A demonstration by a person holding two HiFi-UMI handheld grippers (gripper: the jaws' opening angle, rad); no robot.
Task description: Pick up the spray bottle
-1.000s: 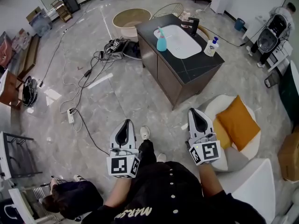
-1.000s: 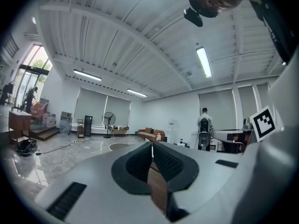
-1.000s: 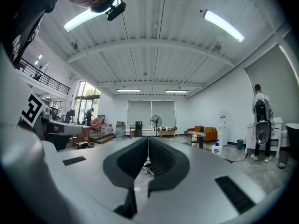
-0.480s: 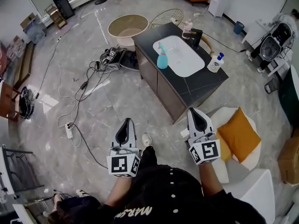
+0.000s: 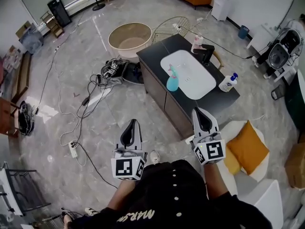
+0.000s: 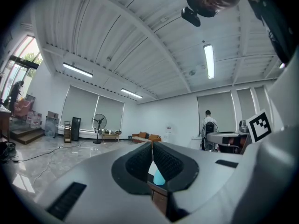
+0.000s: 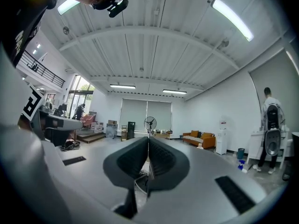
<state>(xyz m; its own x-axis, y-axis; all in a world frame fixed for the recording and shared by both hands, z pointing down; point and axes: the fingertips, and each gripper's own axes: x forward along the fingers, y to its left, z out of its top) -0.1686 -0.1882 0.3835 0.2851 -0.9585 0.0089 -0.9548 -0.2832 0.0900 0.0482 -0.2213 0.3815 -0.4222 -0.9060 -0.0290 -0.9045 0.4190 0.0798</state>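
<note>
The spray bottle (image 5: 172,80) is teal with a pink trigger. It stands on the black counter (image 5: 224,99) at the left rim of the white basin (image 5: 188,74). In the left gripper view a bit of the spray bottle (image 6: 158,176) shows low between the jaws. My left gripper (image 5: 131,127) hangs over the floor, short of the cabinet front, shut and empty; its tips (image 6: 152,146) meet. My right gripper (image 5: 200,114) is level near the counter's near corner, also shut and empty, its jaws (image 7: 148,140) pressed together. Neither gripper touches the bottle.
A white pump bottle (image 5: 228,83) stands at the counter's right, with a black tap (image 5: 208,53) and a pink bottle (image 5: 196,43) at the back. Cables (image 5: 90,92) and a round tub (image 5: 129,36) lie left. A white seat with an orange cushion (image 5: 248,147) is right.
Both grippers have moved forward together toward the cabinet, and the counter with the spray bottle now lies much nearer their tips. Both stayed shut.
</note>
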